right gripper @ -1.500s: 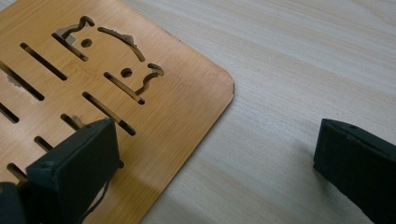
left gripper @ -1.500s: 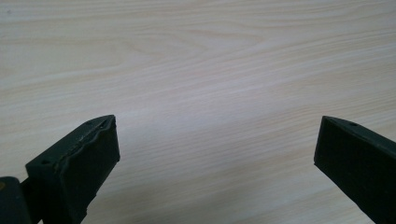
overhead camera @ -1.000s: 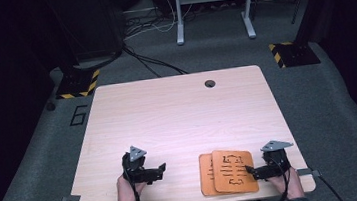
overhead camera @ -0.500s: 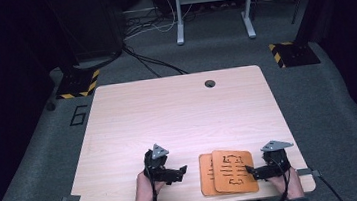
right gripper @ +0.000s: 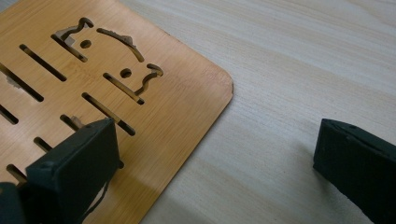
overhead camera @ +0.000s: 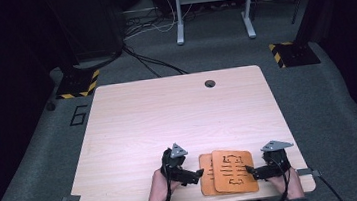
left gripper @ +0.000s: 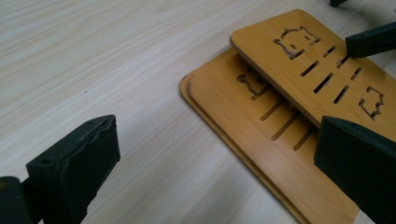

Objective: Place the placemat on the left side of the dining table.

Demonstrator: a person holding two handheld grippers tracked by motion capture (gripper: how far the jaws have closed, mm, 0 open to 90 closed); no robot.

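Two bamboo boards with cut-out slots and animal shapes lie stacked near the table's front edge. The upper board (overhead camera: pixel 234 170) (left gripper: pixel 308 60) (right gripper: pixel 116 93) is shifted right, leaving the lower board (overhead camera: pixel 206 174) (left gripper: pixel 243 126) showing on its left. My left gripper (overhead camera: pixel 200 176) (left gripper: pixel 215 158) is open at the stack's left edge, with one jaw over bare table and the other over the boards. My right gripper (overhead camera: pixel 250 173) (right gripper: pixel 215 154) is open at the upper board's right corner, one jaw above the board and one above the table. Its jaw tip (left gripper: pixel 371 39) shows in the left gripper view.
The light wooden table (overhead camera: pixel 168 116) has a round cable hole (overhead camera: pixel 210 83) near its far edge. Beyond it are a metal stand (overhead camera: pixel 212 6), floor cables and two yellow-and-black striped bases (overhead camera: pixel 76 83) (overhead camera: pixel 292 53). The front edge runs just behind both hands.
My left gripper has travelled right along the front of the table up to the boards' left edge. The right gripper and the boards have stayed put.
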